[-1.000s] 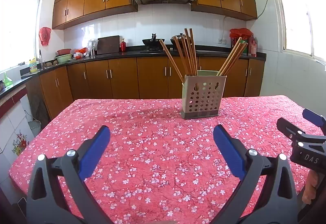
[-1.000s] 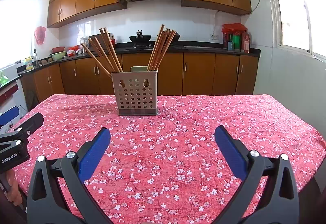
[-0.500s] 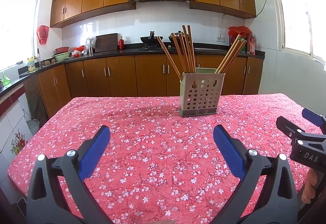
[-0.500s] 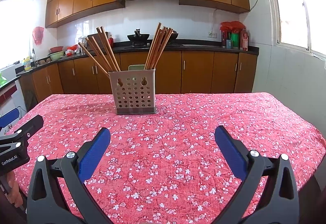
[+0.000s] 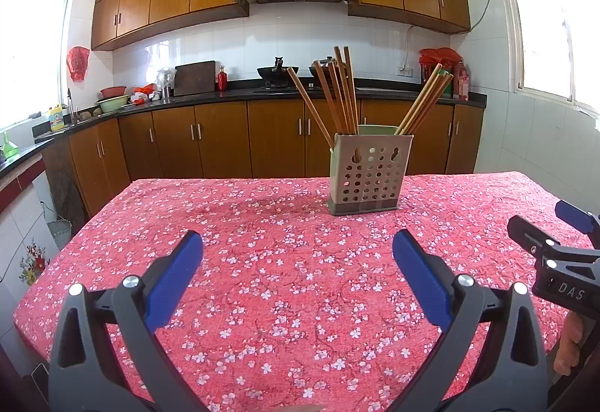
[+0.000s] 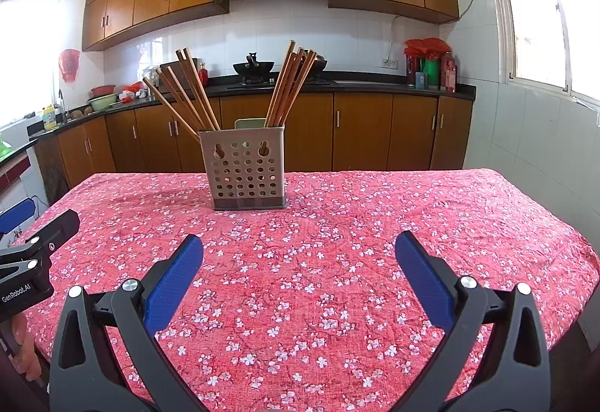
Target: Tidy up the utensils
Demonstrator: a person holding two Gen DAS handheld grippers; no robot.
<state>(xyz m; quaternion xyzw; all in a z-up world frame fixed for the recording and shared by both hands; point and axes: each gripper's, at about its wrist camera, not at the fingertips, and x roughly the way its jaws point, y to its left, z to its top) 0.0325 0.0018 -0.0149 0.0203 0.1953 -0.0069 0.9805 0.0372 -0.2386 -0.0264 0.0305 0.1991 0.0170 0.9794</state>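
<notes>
A beige perforated utensil holder [image 5: 366, 175] [image 6: 247, 168] stands upright on the table covered with a red floral cloth [image 5: 285, 262] [image 6: 337, 243]. Several wooden chopsticks [image 5: 337, 93] [image 6: 195, 89] lean out of its left compartment, and another bundle of chopsticks [image 5: 425, 102] [image 6: 290, 84] leans out of its right one. My left gripper [image 5: 298, 249] hovers open above the cloth, well short of the holder, with nothing between its blue pads. My right gripper [image 6: 300, 249] is likewise open and empty. Each gripper shows at the edge of the other's view: the right gripper [image 5: 562, 254], the left gripper [image 6: 30, 258].
Behind the table runs a dark kitchen counter [image 5: 262, 93] with wooden cabinets, a wok [image 6: 253, 67] and bottles [image 6: 431, 71]. The table edge drops off left [image 5: 33, 292] and right [image 6: 585, 254]. A person's fingers [image 5: 566, 344] hold the right gripper's handle.
Both cameras have tilted up slightly, so the holder sits a little lower in each view. Both grippers stay open and empty; the holder and chopsticks have not moved.
</notes>
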